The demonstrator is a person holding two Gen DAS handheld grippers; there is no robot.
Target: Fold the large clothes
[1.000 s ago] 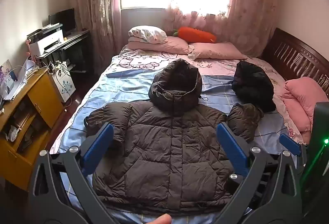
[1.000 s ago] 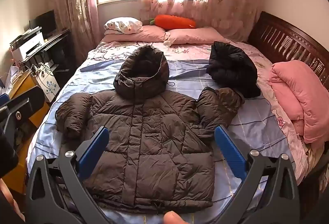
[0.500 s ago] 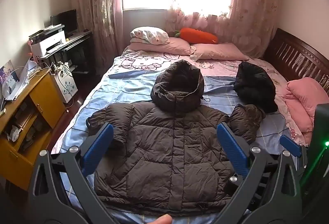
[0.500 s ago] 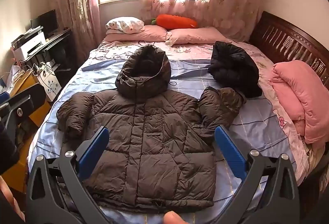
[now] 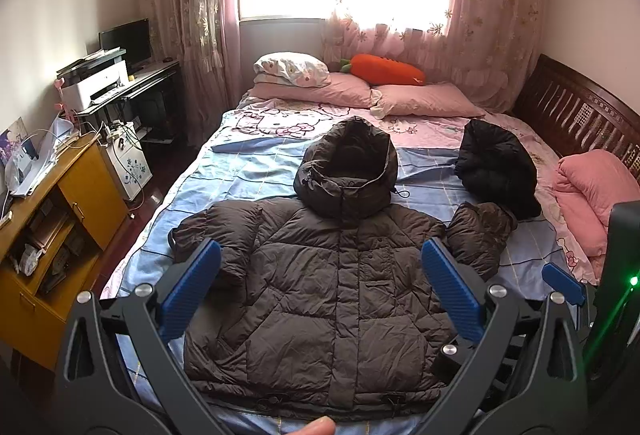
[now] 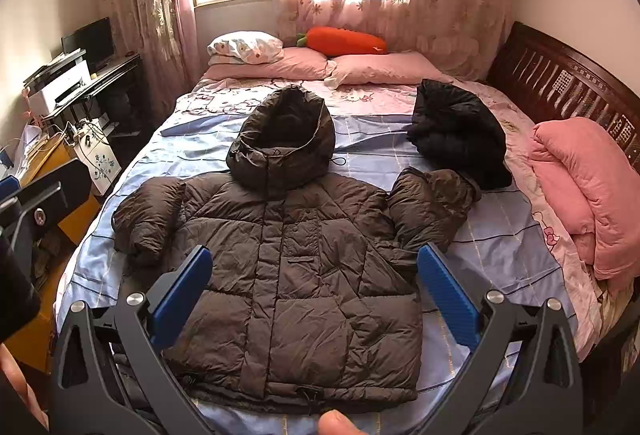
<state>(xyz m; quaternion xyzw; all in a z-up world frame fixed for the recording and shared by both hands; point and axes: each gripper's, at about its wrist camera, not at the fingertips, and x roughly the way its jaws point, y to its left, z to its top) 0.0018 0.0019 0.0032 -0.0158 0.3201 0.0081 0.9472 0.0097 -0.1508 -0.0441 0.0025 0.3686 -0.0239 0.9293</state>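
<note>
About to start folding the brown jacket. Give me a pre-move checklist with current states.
1. Brown jacket lies front up, spread flat: ok.
2. Hood extended above the collar: ok.
3. Sleeves straightened: not ok, both bunched at the shoulders.
4. Left gripper open, holding nothing: ok.
5. Right gripper open, holding nothing: ok.
6. Black jacket clear of the fold area: not ok, it touches the brown jacket's sleeve.

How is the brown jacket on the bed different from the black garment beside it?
The brown jacket lies spread flat, front up, hood and sleeves visible; the black garment is bunched into a heap. The brown jacket sits near the bed's foot, the black garment farther back, toward the wooden headboard. Both look puffy and quilted.
</note>
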